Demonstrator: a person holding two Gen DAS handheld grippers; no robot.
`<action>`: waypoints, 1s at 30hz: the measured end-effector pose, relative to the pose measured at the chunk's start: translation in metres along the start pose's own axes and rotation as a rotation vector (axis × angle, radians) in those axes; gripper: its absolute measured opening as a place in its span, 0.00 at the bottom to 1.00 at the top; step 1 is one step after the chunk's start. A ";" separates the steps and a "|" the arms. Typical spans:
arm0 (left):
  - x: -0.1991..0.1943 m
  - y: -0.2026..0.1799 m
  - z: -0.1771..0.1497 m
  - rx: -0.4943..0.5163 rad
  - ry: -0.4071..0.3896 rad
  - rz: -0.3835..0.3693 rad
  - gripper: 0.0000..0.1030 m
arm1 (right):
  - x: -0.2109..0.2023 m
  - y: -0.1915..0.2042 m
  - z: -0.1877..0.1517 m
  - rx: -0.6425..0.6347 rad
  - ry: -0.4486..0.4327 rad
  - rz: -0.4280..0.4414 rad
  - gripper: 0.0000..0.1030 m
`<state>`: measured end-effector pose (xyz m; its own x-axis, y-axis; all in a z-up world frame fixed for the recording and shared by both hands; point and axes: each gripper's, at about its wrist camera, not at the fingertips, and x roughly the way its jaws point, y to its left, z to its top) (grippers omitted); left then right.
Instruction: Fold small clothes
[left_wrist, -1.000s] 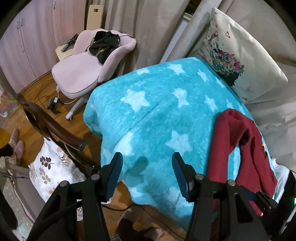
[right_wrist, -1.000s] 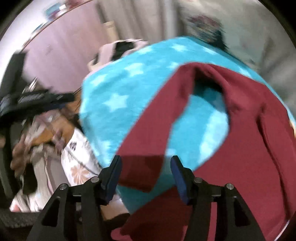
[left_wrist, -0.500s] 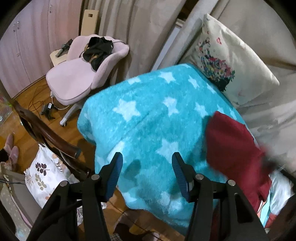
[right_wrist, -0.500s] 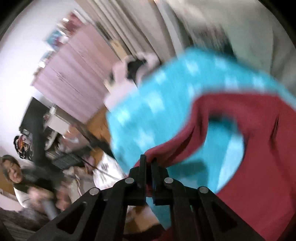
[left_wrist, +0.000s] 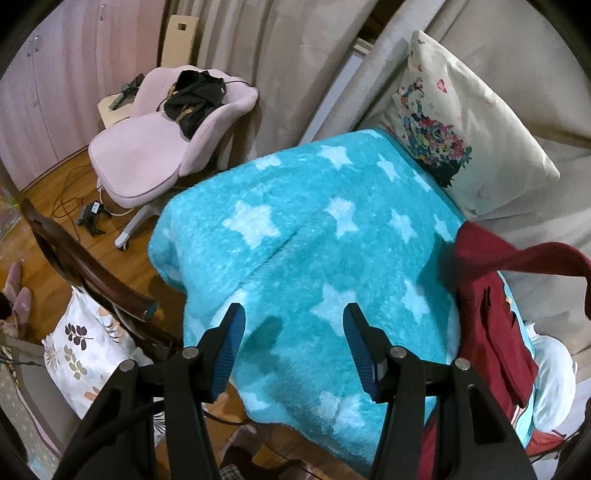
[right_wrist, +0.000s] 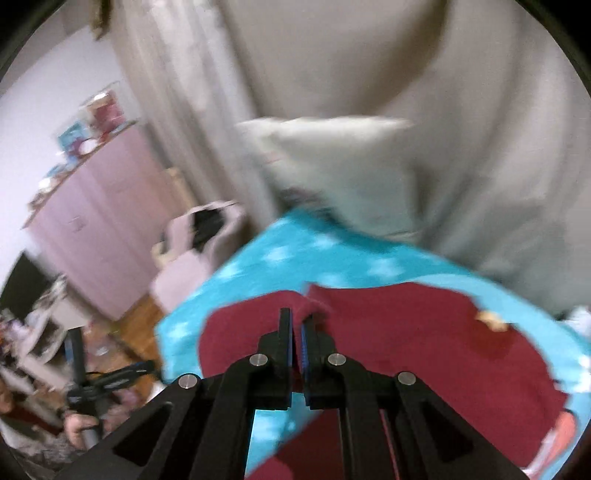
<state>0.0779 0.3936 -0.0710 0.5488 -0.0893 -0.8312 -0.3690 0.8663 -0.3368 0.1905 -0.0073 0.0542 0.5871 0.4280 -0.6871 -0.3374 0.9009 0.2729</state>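
With the right gripper (right_wrist: 297, 332) clamped on an edge of the dark red garment (right_wrist: 424, 343), carry that edge across evenly while the empty, half-open left gripper (left_wrist: 293, 347) pins the rest at the right edge of the star-patterned turquoise blanket (left_wrist: 303, 236) beyond

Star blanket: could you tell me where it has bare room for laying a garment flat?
The star blanket lies bare from its chair-side edge across the middle, under the open left gripper. It is crowded on the right, where the red garment lies below the pillow.
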 end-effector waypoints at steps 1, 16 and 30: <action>0.001 -0.003 0.001 0.008 0.003 -0.005 0.53 | -0.009 -0.019 0.000 0.016 -0.004 -0.050 0.04; -0.003 -0.091 -0.026 0.160 0.000 -0.017 0.53 | -0.020 -0.262 -0.095 0.352 0.217 -0.540 0.24; -0.011 -0.181 -0.098 0.259 0.021 0.006 0.54 | -0.035 -0.252 -0.149 0.386 0.128 -0.225 0.53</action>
<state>0.0648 0.1899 -0.0441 0.5307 -0.0919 -0.8425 -0.1661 0.9635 -0.2098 0.1451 -0.2604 -0.0910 0.5109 0.2279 -0.8289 0.1008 0.9417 0.3211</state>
